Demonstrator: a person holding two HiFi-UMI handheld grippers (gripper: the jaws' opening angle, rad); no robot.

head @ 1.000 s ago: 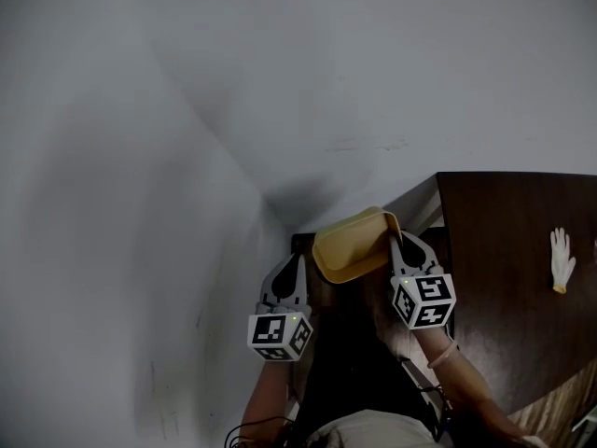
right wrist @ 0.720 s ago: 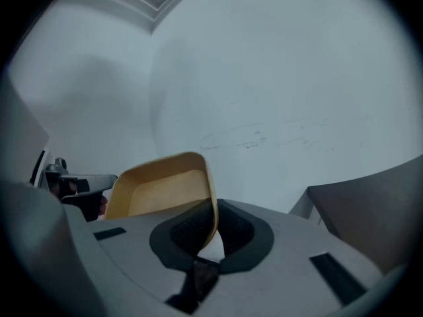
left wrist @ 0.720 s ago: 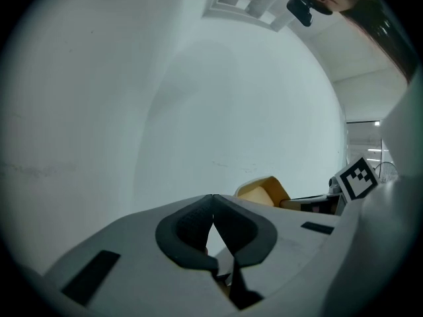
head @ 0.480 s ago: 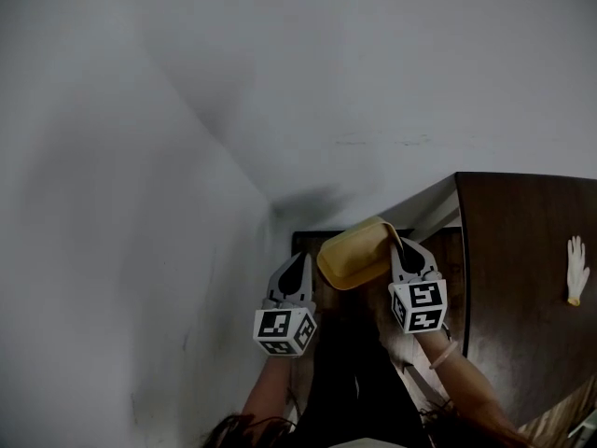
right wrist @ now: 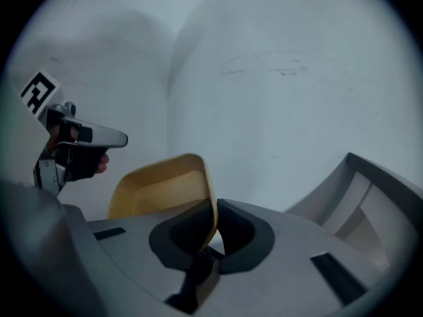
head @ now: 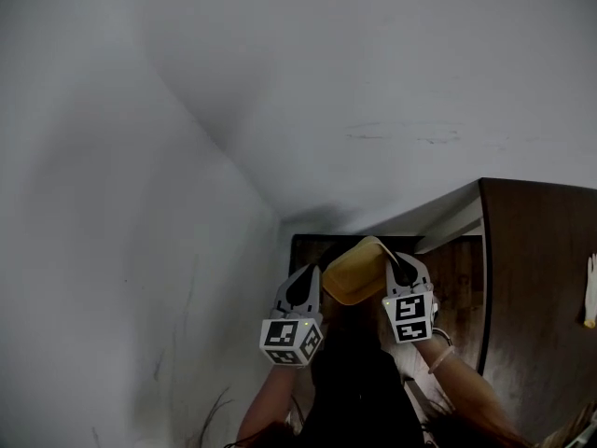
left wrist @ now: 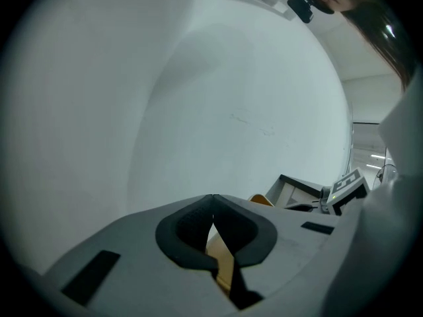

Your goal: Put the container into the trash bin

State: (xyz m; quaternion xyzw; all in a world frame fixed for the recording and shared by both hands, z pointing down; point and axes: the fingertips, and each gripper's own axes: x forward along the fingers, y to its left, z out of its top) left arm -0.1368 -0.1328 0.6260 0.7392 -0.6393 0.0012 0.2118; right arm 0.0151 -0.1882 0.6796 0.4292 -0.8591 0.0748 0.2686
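A yellow container point(head: 353, 273) hangs tilted over the dark trash bin point(head: 300, 248) in the corner of two white walls. My right gripper point(head: 397, 269) grips its right rim. In the right gripper view the container's wall point(right wrist: 158, 190) sits between the pads of the right gripper point(right wrist: 215, 222), whose jaws are opening. My left gripper point(head: 302, 286) is just left of the container, apart from it. In the left gripper view the tips of the left gripper point(left wrist: 213, 211) meet with nothing between them, and a bit of the container point(left wrist: 262, 200) shows beyond.
A dark brown wooden table point(head: 541, 278) stands right of the bin, with a white glove point(head: 591, 292) at its far right edge. White walls point(head: 140, 203) close in behind and to the left. The person's forearms reach up from the bottom.
Both grippers have sunk toward the bin, the right one carrying the container with it. The container is now lower and closer to the bin's opening.
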